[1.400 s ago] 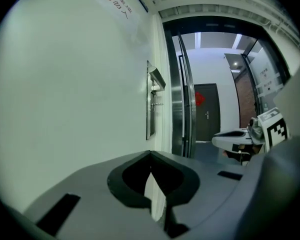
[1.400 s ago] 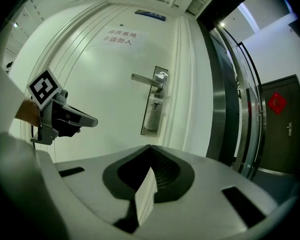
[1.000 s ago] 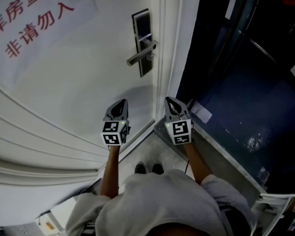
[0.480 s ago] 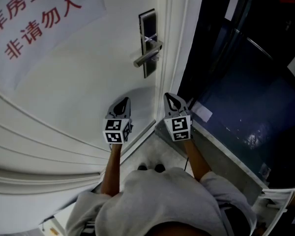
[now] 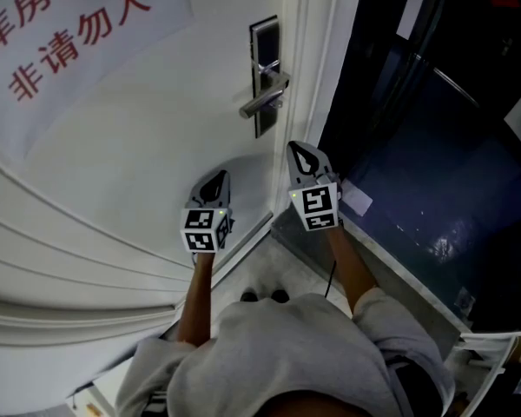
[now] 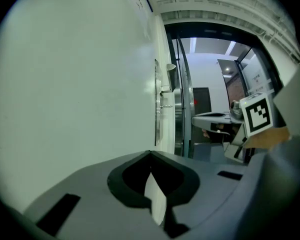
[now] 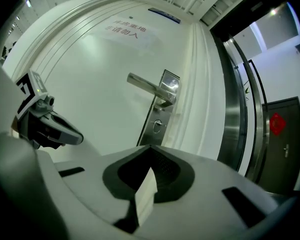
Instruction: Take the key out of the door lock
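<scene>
On the white door (image 5: 139,146) sits a steel lock plate (image 5: 265,72) with a lever handle (image 5: 262,101). In the right gripper view the key (image 7: 157,126) shows as a small round head in the cylinder below the handle (image 7: 147,85). My right gripper (image 5: 302,153) is shut and empty. It points up at the lock from below, well short of it. The left gripper (image 5: 217,179) hangs lower and to the left, close to the door face, jaws closed on nothing. From the left gripper view the lock plate (image 6: 156,104) appears edge-on.
A paper sign with red characters (image 5: 61,42) is stuck on the door at upper left. The white door frame (image 5: 317,76) runs just right of the lock, with dark glass panels (image 5: 434,146) beyond. The person's shoes (image 5: 262,297) stand by the threshold.
The right gripper has risen a little toward the lock. The left gripper has barely moved. The head view has shifted slightly, so the lock sits further right.
</scene>
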